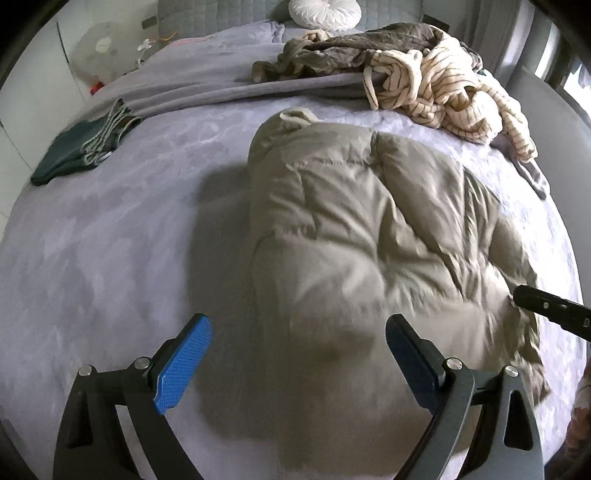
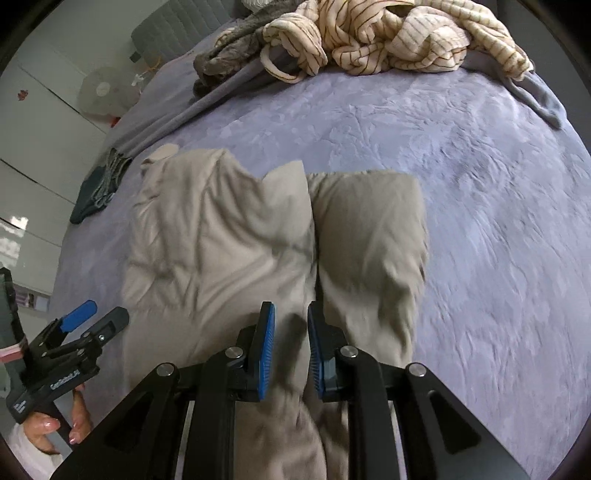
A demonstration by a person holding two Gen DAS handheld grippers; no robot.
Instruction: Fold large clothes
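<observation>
Two hand-held grippers worked over a beige puffer coat (image 1: 369, 229) spread on a bed (image 1: 110, 258) with a lilac cover. The left hand-held gripper (image 1: 299, 354) hung above the coat's near left part with its blue pads wide apart and nothing between them. The right hand-held gripper (image 2: 291, 354) had its pads drawn close, pinching a ridge of the coat's fabric near its near edge, probably to lift that edge and turn it over as a fold. The coat lay roughly flat in the middle of the bed, its two padded halves side by side with a seam between them, which suited a lengthwise fold. A hand (image 2: 55, 424) with painted nails held the left tool's handle. At the far side sat a heap of striped cream clothing (image 1: 443, 88) and a grey-brown garment (image 1: 332, 51), apparently waiting. A dark green folded garment (image 1: 74, 151) lay apart at the left edge, likely finished. A white cushion (image 1: 325, 13) rested by the headboard.
</observation>
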